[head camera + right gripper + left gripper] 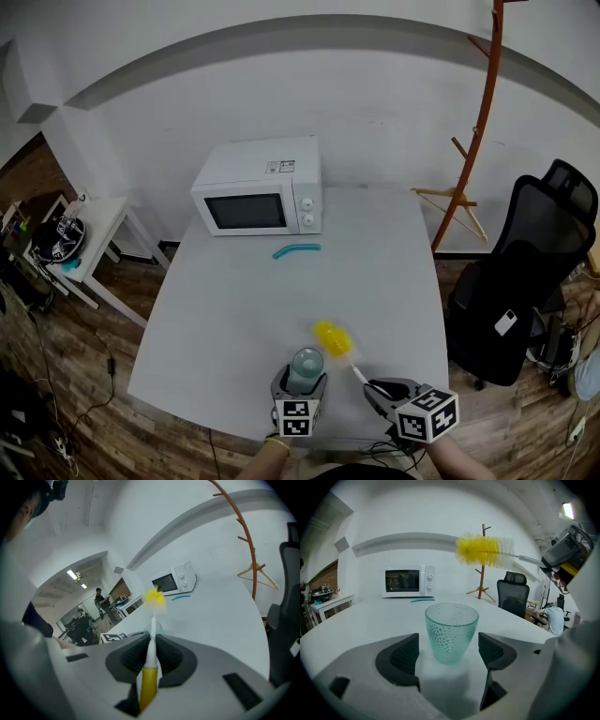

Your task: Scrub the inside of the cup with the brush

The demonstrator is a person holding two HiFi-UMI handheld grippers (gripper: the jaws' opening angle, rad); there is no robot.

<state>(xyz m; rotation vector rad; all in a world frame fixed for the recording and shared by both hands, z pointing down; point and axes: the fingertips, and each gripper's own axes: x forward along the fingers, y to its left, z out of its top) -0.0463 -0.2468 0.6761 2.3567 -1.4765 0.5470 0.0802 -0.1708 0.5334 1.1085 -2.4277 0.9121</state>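
Observation:
A clear teal dimpled cup (307, 366) (451, 632) stands upright on the white table (234, 309) near its front edge. My left gripper (302, 380) (450, 652) is open, one jaw on each side of the cup, with a slim gap showing on the left. My right gripper (380, 392) (151, 648) is shut on the white and yellow handle of the brush (149, 667). The brush's yellow bristle head (333, 337) (483, 551) (154, 597) hangs in the air above and just right of the cup, outside it.
A white microwave (260, 192) stands at the table's back, with a blue curved strip (296, 249) in front of it. An orange coat stand (478, 131) and a black office chair (534, 272) are to the right; a small side table (70, 239) is to the left.

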